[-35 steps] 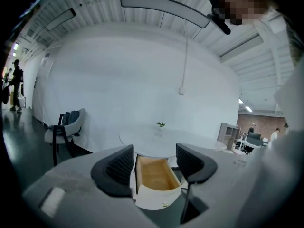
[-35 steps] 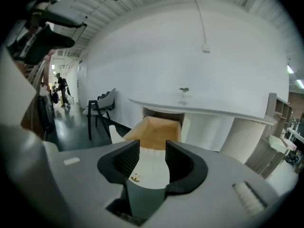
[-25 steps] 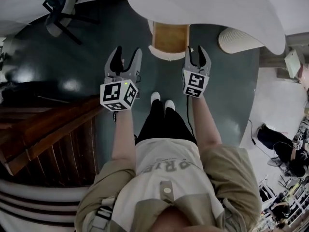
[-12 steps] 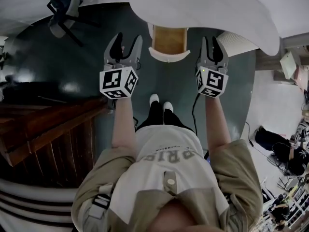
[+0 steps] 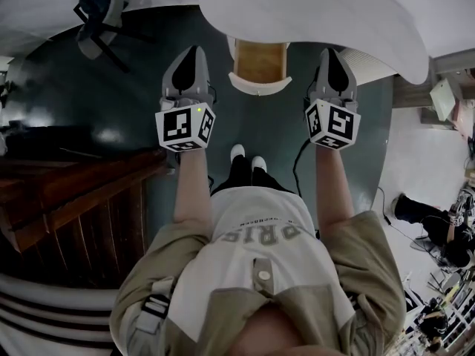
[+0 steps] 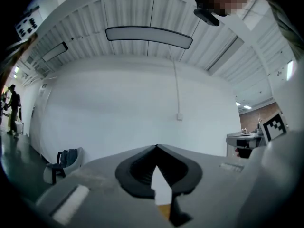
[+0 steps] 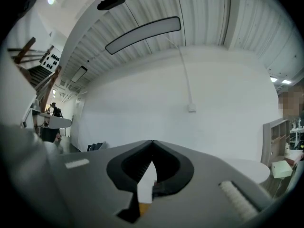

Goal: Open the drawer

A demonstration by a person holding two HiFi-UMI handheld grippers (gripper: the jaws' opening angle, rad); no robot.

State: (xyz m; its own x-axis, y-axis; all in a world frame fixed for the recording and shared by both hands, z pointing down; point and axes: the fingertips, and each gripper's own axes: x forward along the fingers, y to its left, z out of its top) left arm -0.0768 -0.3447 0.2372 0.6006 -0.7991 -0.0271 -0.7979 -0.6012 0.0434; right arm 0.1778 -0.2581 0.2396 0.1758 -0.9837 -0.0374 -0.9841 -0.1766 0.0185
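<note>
In the head view a small drawer (image 5: 260,64) with a bare wooden inside and a white front stands pulled out from under the white table (image 5: 312,13). My left gripper (image 5: 196,51) hovers to the drawer's left and my right gripper (image 5: 329,53) to its right, neither touching it. Both have just been closing and are now shut with nothing between the jaws. In the left gripper view the left gripper (image 6: 156,147) points level at a plain white wall. My right gripper (image 7: 152,143), seen in its own view, does the same.
A chair (image 5: 96,13) with dark clothing stands at the upper left on the dark floor. Dark wooden stairs (image 5: 67,199) run along the left. A pale round object (image 5: 364,59) sits right of the drawer. Cables and clutter (image 5: 438,236) lie at the far right.
Both grippers rose and now reach further up the picture, the right one also shifting right. Their jaws, open before, have closed empty.
</note>
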